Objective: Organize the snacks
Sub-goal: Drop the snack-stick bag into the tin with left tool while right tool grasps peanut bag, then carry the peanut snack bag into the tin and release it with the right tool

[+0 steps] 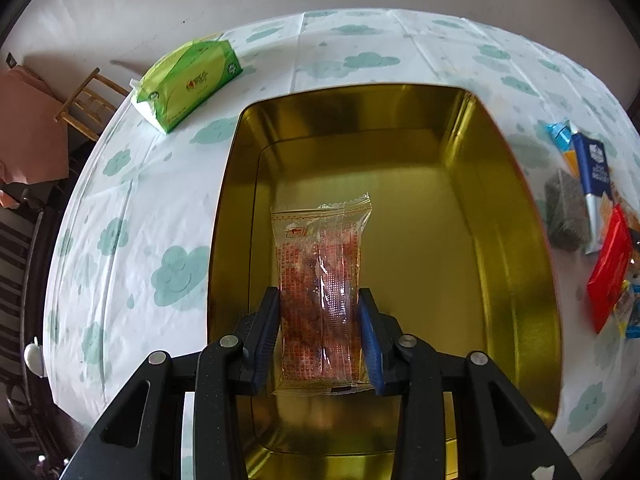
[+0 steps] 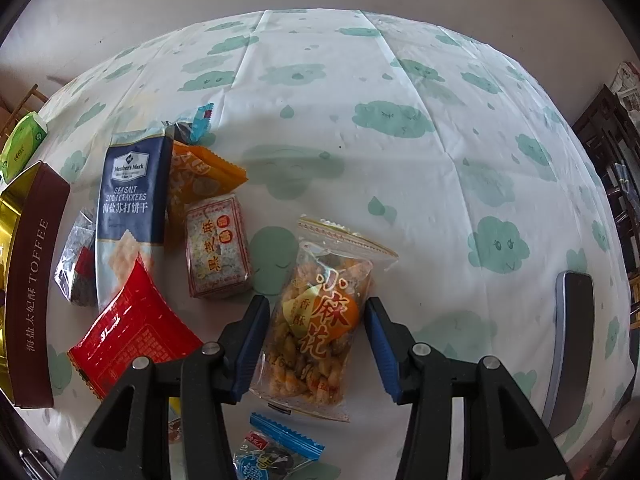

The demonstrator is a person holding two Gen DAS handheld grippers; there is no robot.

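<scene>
An open gold tin (image 1: 500,200) fills the middle of the left wrist view. Over its floor, my left gripper (image 1: 318,294) is shut on a clear snack packet with red print (image 1: 320,240), which points away from the camera. In the right wrist view my right gripper (image 2: 316,301) points down at the tablecloth, and both blue pads touch the sides of a clear packet of fried dough twists (image 2: 320,320) lying there. The tin's brown outer wall (image 2: 32,280), lettered TOFFEE, is at that view's left edge.
Loose snacks lie left of the right gripper: a navy cracker bag (image 2: 130,192), a red packet (image 2: 132,328), an orange packet (image 2: 200,176), a square printed pack (image 2: 218,248) and a blue packet (image 2: 276,448). A green tissue pack (image 1: 188,80) sits far left, a dark flat device (image 2: 572,340) at right.
</scene>
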